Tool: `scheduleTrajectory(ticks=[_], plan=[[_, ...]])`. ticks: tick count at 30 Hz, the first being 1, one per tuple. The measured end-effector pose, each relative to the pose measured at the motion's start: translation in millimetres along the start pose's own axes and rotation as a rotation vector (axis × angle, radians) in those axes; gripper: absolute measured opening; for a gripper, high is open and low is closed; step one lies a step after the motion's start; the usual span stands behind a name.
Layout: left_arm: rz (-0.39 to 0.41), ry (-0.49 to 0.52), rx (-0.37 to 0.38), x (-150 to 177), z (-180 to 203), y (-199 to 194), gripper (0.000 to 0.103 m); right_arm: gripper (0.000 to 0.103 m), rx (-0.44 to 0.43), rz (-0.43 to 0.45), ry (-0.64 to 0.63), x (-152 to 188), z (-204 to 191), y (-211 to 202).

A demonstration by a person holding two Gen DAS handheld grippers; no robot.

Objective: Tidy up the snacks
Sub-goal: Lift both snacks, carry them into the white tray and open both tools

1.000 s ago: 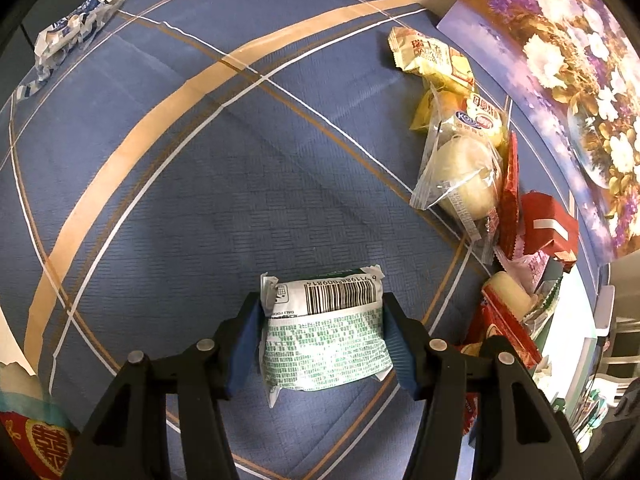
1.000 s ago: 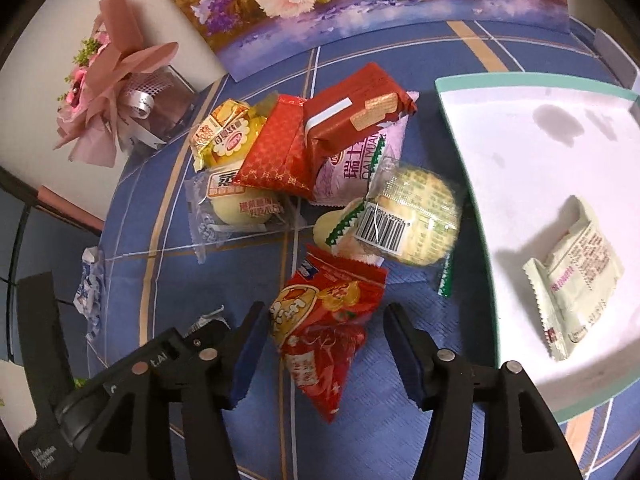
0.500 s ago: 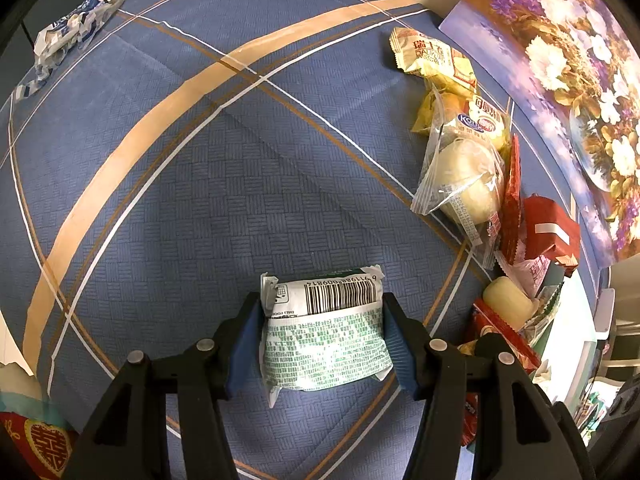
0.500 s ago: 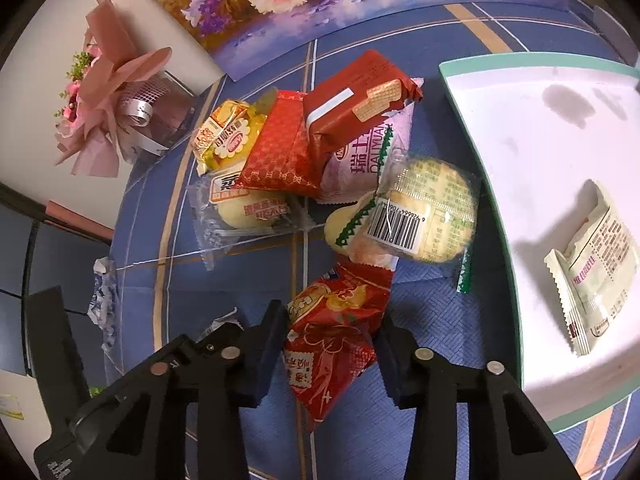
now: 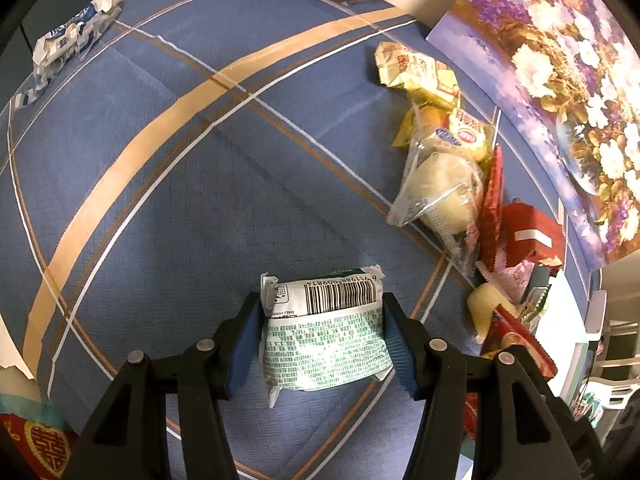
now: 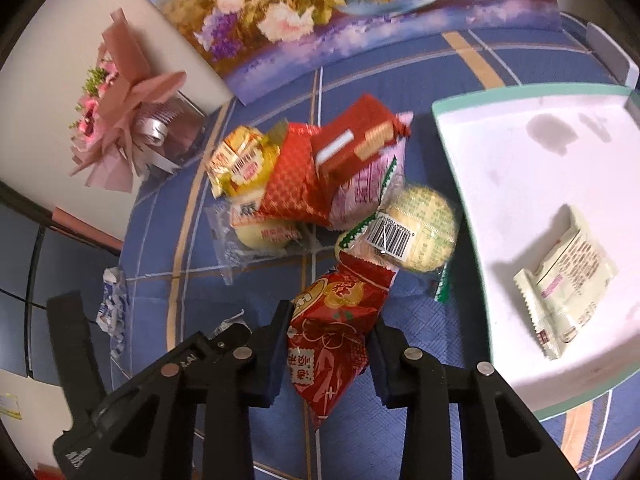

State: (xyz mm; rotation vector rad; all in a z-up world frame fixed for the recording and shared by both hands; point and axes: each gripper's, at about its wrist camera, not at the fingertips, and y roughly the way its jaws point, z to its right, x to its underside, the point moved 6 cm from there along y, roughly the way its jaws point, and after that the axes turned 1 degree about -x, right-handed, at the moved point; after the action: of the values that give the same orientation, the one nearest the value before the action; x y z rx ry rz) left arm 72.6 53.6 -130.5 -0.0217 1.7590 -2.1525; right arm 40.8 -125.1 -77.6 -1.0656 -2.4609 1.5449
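Right wrist view, red packet [image 6: 332, 332] inside gripper [image 6: 330, 340]

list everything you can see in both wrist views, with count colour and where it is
green-and-white snack packet: 1, between the left fingers, barcode up
red snack packet: 1, red with gold print, between the right fingers
snack pile: several packets, red, yellow, pink, clear, middle of the cloth left of the tray
round pale-green cake: 1, clear wrapper with barcode, at the tray's left edge
tray: 1, white with green rim, right side
pale-green packet: 1, lying in the tray
blue-and-white wrapper: 1, crumpled, far left of the cloth
tablecloth: 1, blue with tan and white stripes
flower painting: 1, purple and white, behind the pile
pink bouquet: 1, back left
left gripper: 1, black, blue pads
right gripper: 1, black
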Motion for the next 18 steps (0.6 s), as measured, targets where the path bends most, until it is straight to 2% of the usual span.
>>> scheduleTrajectory(ticks=[6,11,18], plan=[[0.038,0.032,0.018,-4,16,-11,0.060,0.037,-0.018,0.056,0.003,-10,-2,-22],[0.071,0.065,0.031,-10,34,-20,0.060,0.037,0.005,0.115,0.004,-22,4,-41],[0.107,0.175,0.067,-11,79,-31,0.060,0.037,0.184,0.197,0.051,-45,49,-62]])
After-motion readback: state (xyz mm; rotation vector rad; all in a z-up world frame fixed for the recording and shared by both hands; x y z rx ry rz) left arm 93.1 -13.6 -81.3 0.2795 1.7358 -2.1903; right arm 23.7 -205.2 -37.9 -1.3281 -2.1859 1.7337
